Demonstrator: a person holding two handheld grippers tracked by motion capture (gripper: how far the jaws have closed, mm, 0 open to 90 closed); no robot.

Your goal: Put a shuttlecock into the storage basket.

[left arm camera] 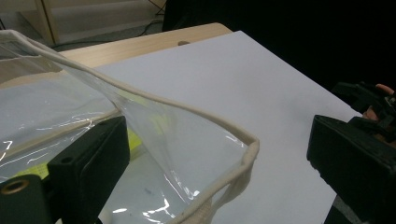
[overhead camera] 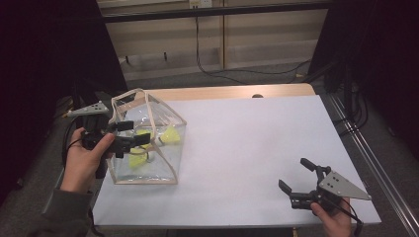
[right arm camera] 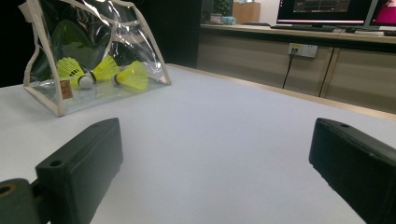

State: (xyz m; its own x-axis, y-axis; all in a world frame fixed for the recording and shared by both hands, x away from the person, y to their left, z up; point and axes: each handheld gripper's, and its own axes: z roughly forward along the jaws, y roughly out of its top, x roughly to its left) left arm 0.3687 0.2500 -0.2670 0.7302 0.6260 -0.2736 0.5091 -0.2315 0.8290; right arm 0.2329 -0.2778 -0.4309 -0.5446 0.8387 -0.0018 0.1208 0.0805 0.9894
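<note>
At the table's left edge, the left gripper [overhead camera: 129, 137], jaws spread, straddles the rim of a clear pouch [overhead camera: 168, 170] holding yellow shuttlecocks [right arm camera: 133, 74], apparently propping it open; the right gripper [overhead camera: 298, 177] waits open, well apart.

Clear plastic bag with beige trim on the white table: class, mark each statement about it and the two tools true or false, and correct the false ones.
1. The clear plastic bag with beige trim holds yellow shuttlecocks. True.
2. The left tool is at the bag, jaws open. True.
3. The right tool grips the bag's trim. False: it is open, held above the white table, far from the bag.
4. The bag lies at the table's right edge. False: it stands near the left edge.
5. The shuttlecocks lie loose on the table. False: they are inside the bag.
</note>
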